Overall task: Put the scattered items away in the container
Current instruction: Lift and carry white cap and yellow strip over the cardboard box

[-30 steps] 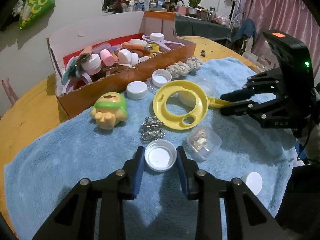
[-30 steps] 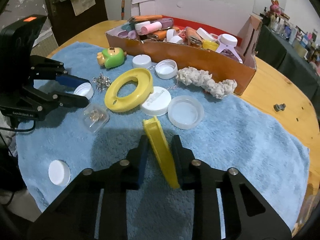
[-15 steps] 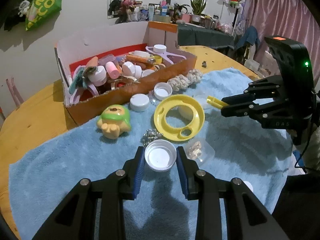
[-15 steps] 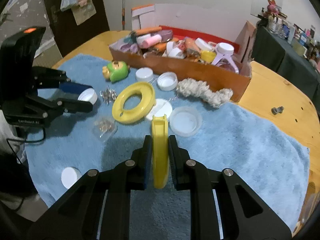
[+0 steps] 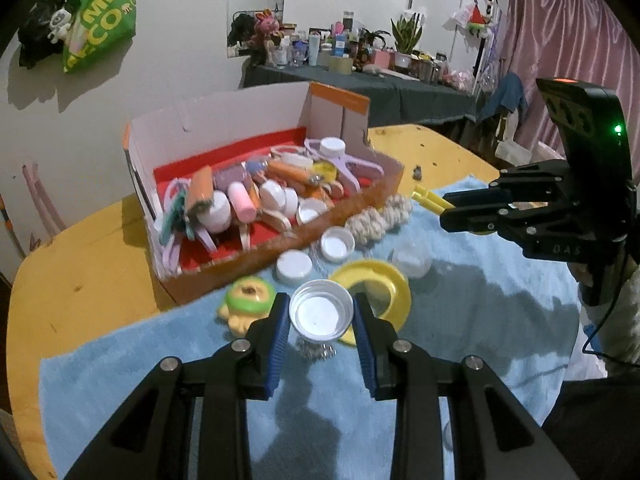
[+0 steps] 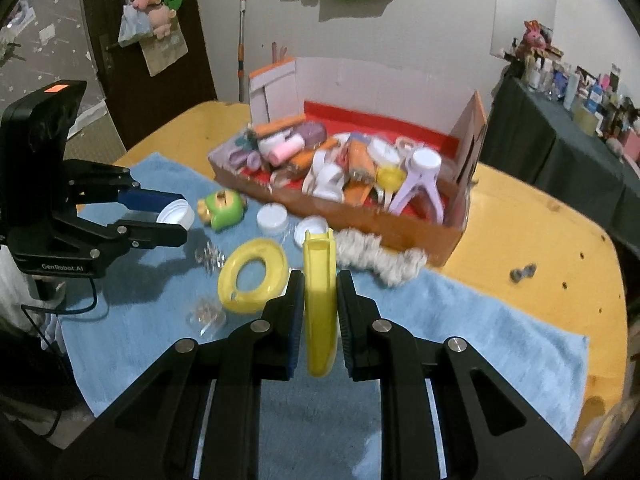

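Observation:
My left gripper (image 5: 321, 320) is shut on a white lid (image 5: 321, 315) and holds it above the blue towel (image 5: 168, 360); it also shows in the right wrist view (image 6: 176, 211). My right gripper (image 6: 320, 300) is shut on a yellow plastic piece (image 6: 319, 300), held upright above the towel; the piece shows in the left wrist view (image 5: 430, 197). The orange cardboard box (image 5: 280, 256) with a red floor holds several items. It stands on the table behind the towel (image 6: 424, 236).
On the towel lie a yellow ring (image 6: 254, 276), a green and yellow toy (image 6: 222, 208), white lids (image 6: 272, 218), a fuzzy rope piece (image 6: 378, 258), small clear packets (image 6: 206, 314) and metal bits (image 6: 208, 258). The round wooden table (image 6: 540, 240) carries a small bolt (image 6: 522, 272).
Both grippers have risen off the towel with their loads and moved towards the box. The yellow piece turned upright in my right gripper.

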Available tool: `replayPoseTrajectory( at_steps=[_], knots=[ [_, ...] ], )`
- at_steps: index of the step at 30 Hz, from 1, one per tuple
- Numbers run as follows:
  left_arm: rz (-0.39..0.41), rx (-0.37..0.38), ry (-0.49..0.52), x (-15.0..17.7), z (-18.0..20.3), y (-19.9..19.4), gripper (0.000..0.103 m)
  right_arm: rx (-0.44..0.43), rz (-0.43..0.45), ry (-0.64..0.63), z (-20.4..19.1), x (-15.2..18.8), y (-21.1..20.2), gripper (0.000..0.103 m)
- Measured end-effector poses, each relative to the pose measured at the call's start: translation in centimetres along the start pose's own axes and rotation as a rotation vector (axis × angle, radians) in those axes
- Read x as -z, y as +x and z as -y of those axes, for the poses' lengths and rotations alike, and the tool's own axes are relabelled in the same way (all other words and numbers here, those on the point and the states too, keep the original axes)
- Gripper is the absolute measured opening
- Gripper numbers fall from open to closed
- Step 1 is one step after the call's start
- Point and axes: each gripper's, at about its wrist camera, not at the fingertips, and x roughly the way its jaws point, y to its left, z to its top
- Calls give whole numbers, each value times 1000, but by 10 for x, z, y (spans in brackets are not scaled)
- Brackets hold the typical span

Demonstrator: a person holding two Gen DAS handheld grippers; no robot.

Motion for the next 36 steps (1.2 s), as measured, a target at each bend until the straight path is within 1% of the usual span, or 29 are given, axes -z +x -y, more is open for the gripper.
replayPoseTrajectory(
  at_steps=[10, 18, 27, 33, 36],
  knots=[
    [35, -32, 3, -30, -2, -2, 33, -8, 38, -17, 4, -31, -2, 16],
    [57, -50, -3, -52, -6, 2, 33, -8, 62, -6, 14, -50, 4, 16],
    [63, -65, -41, -74, -15, 14, 33, -5, 58, 2, 23, -67, 16, 16],
    [50, -86, -47, -84, -21, 30, 33, -1, 39, 17, 35, -80, 35, 16],
    [42, -112, -47, -88, -23, 40, 33, -2, 26, 26, 41, -84, 47, 16]
  ],
)
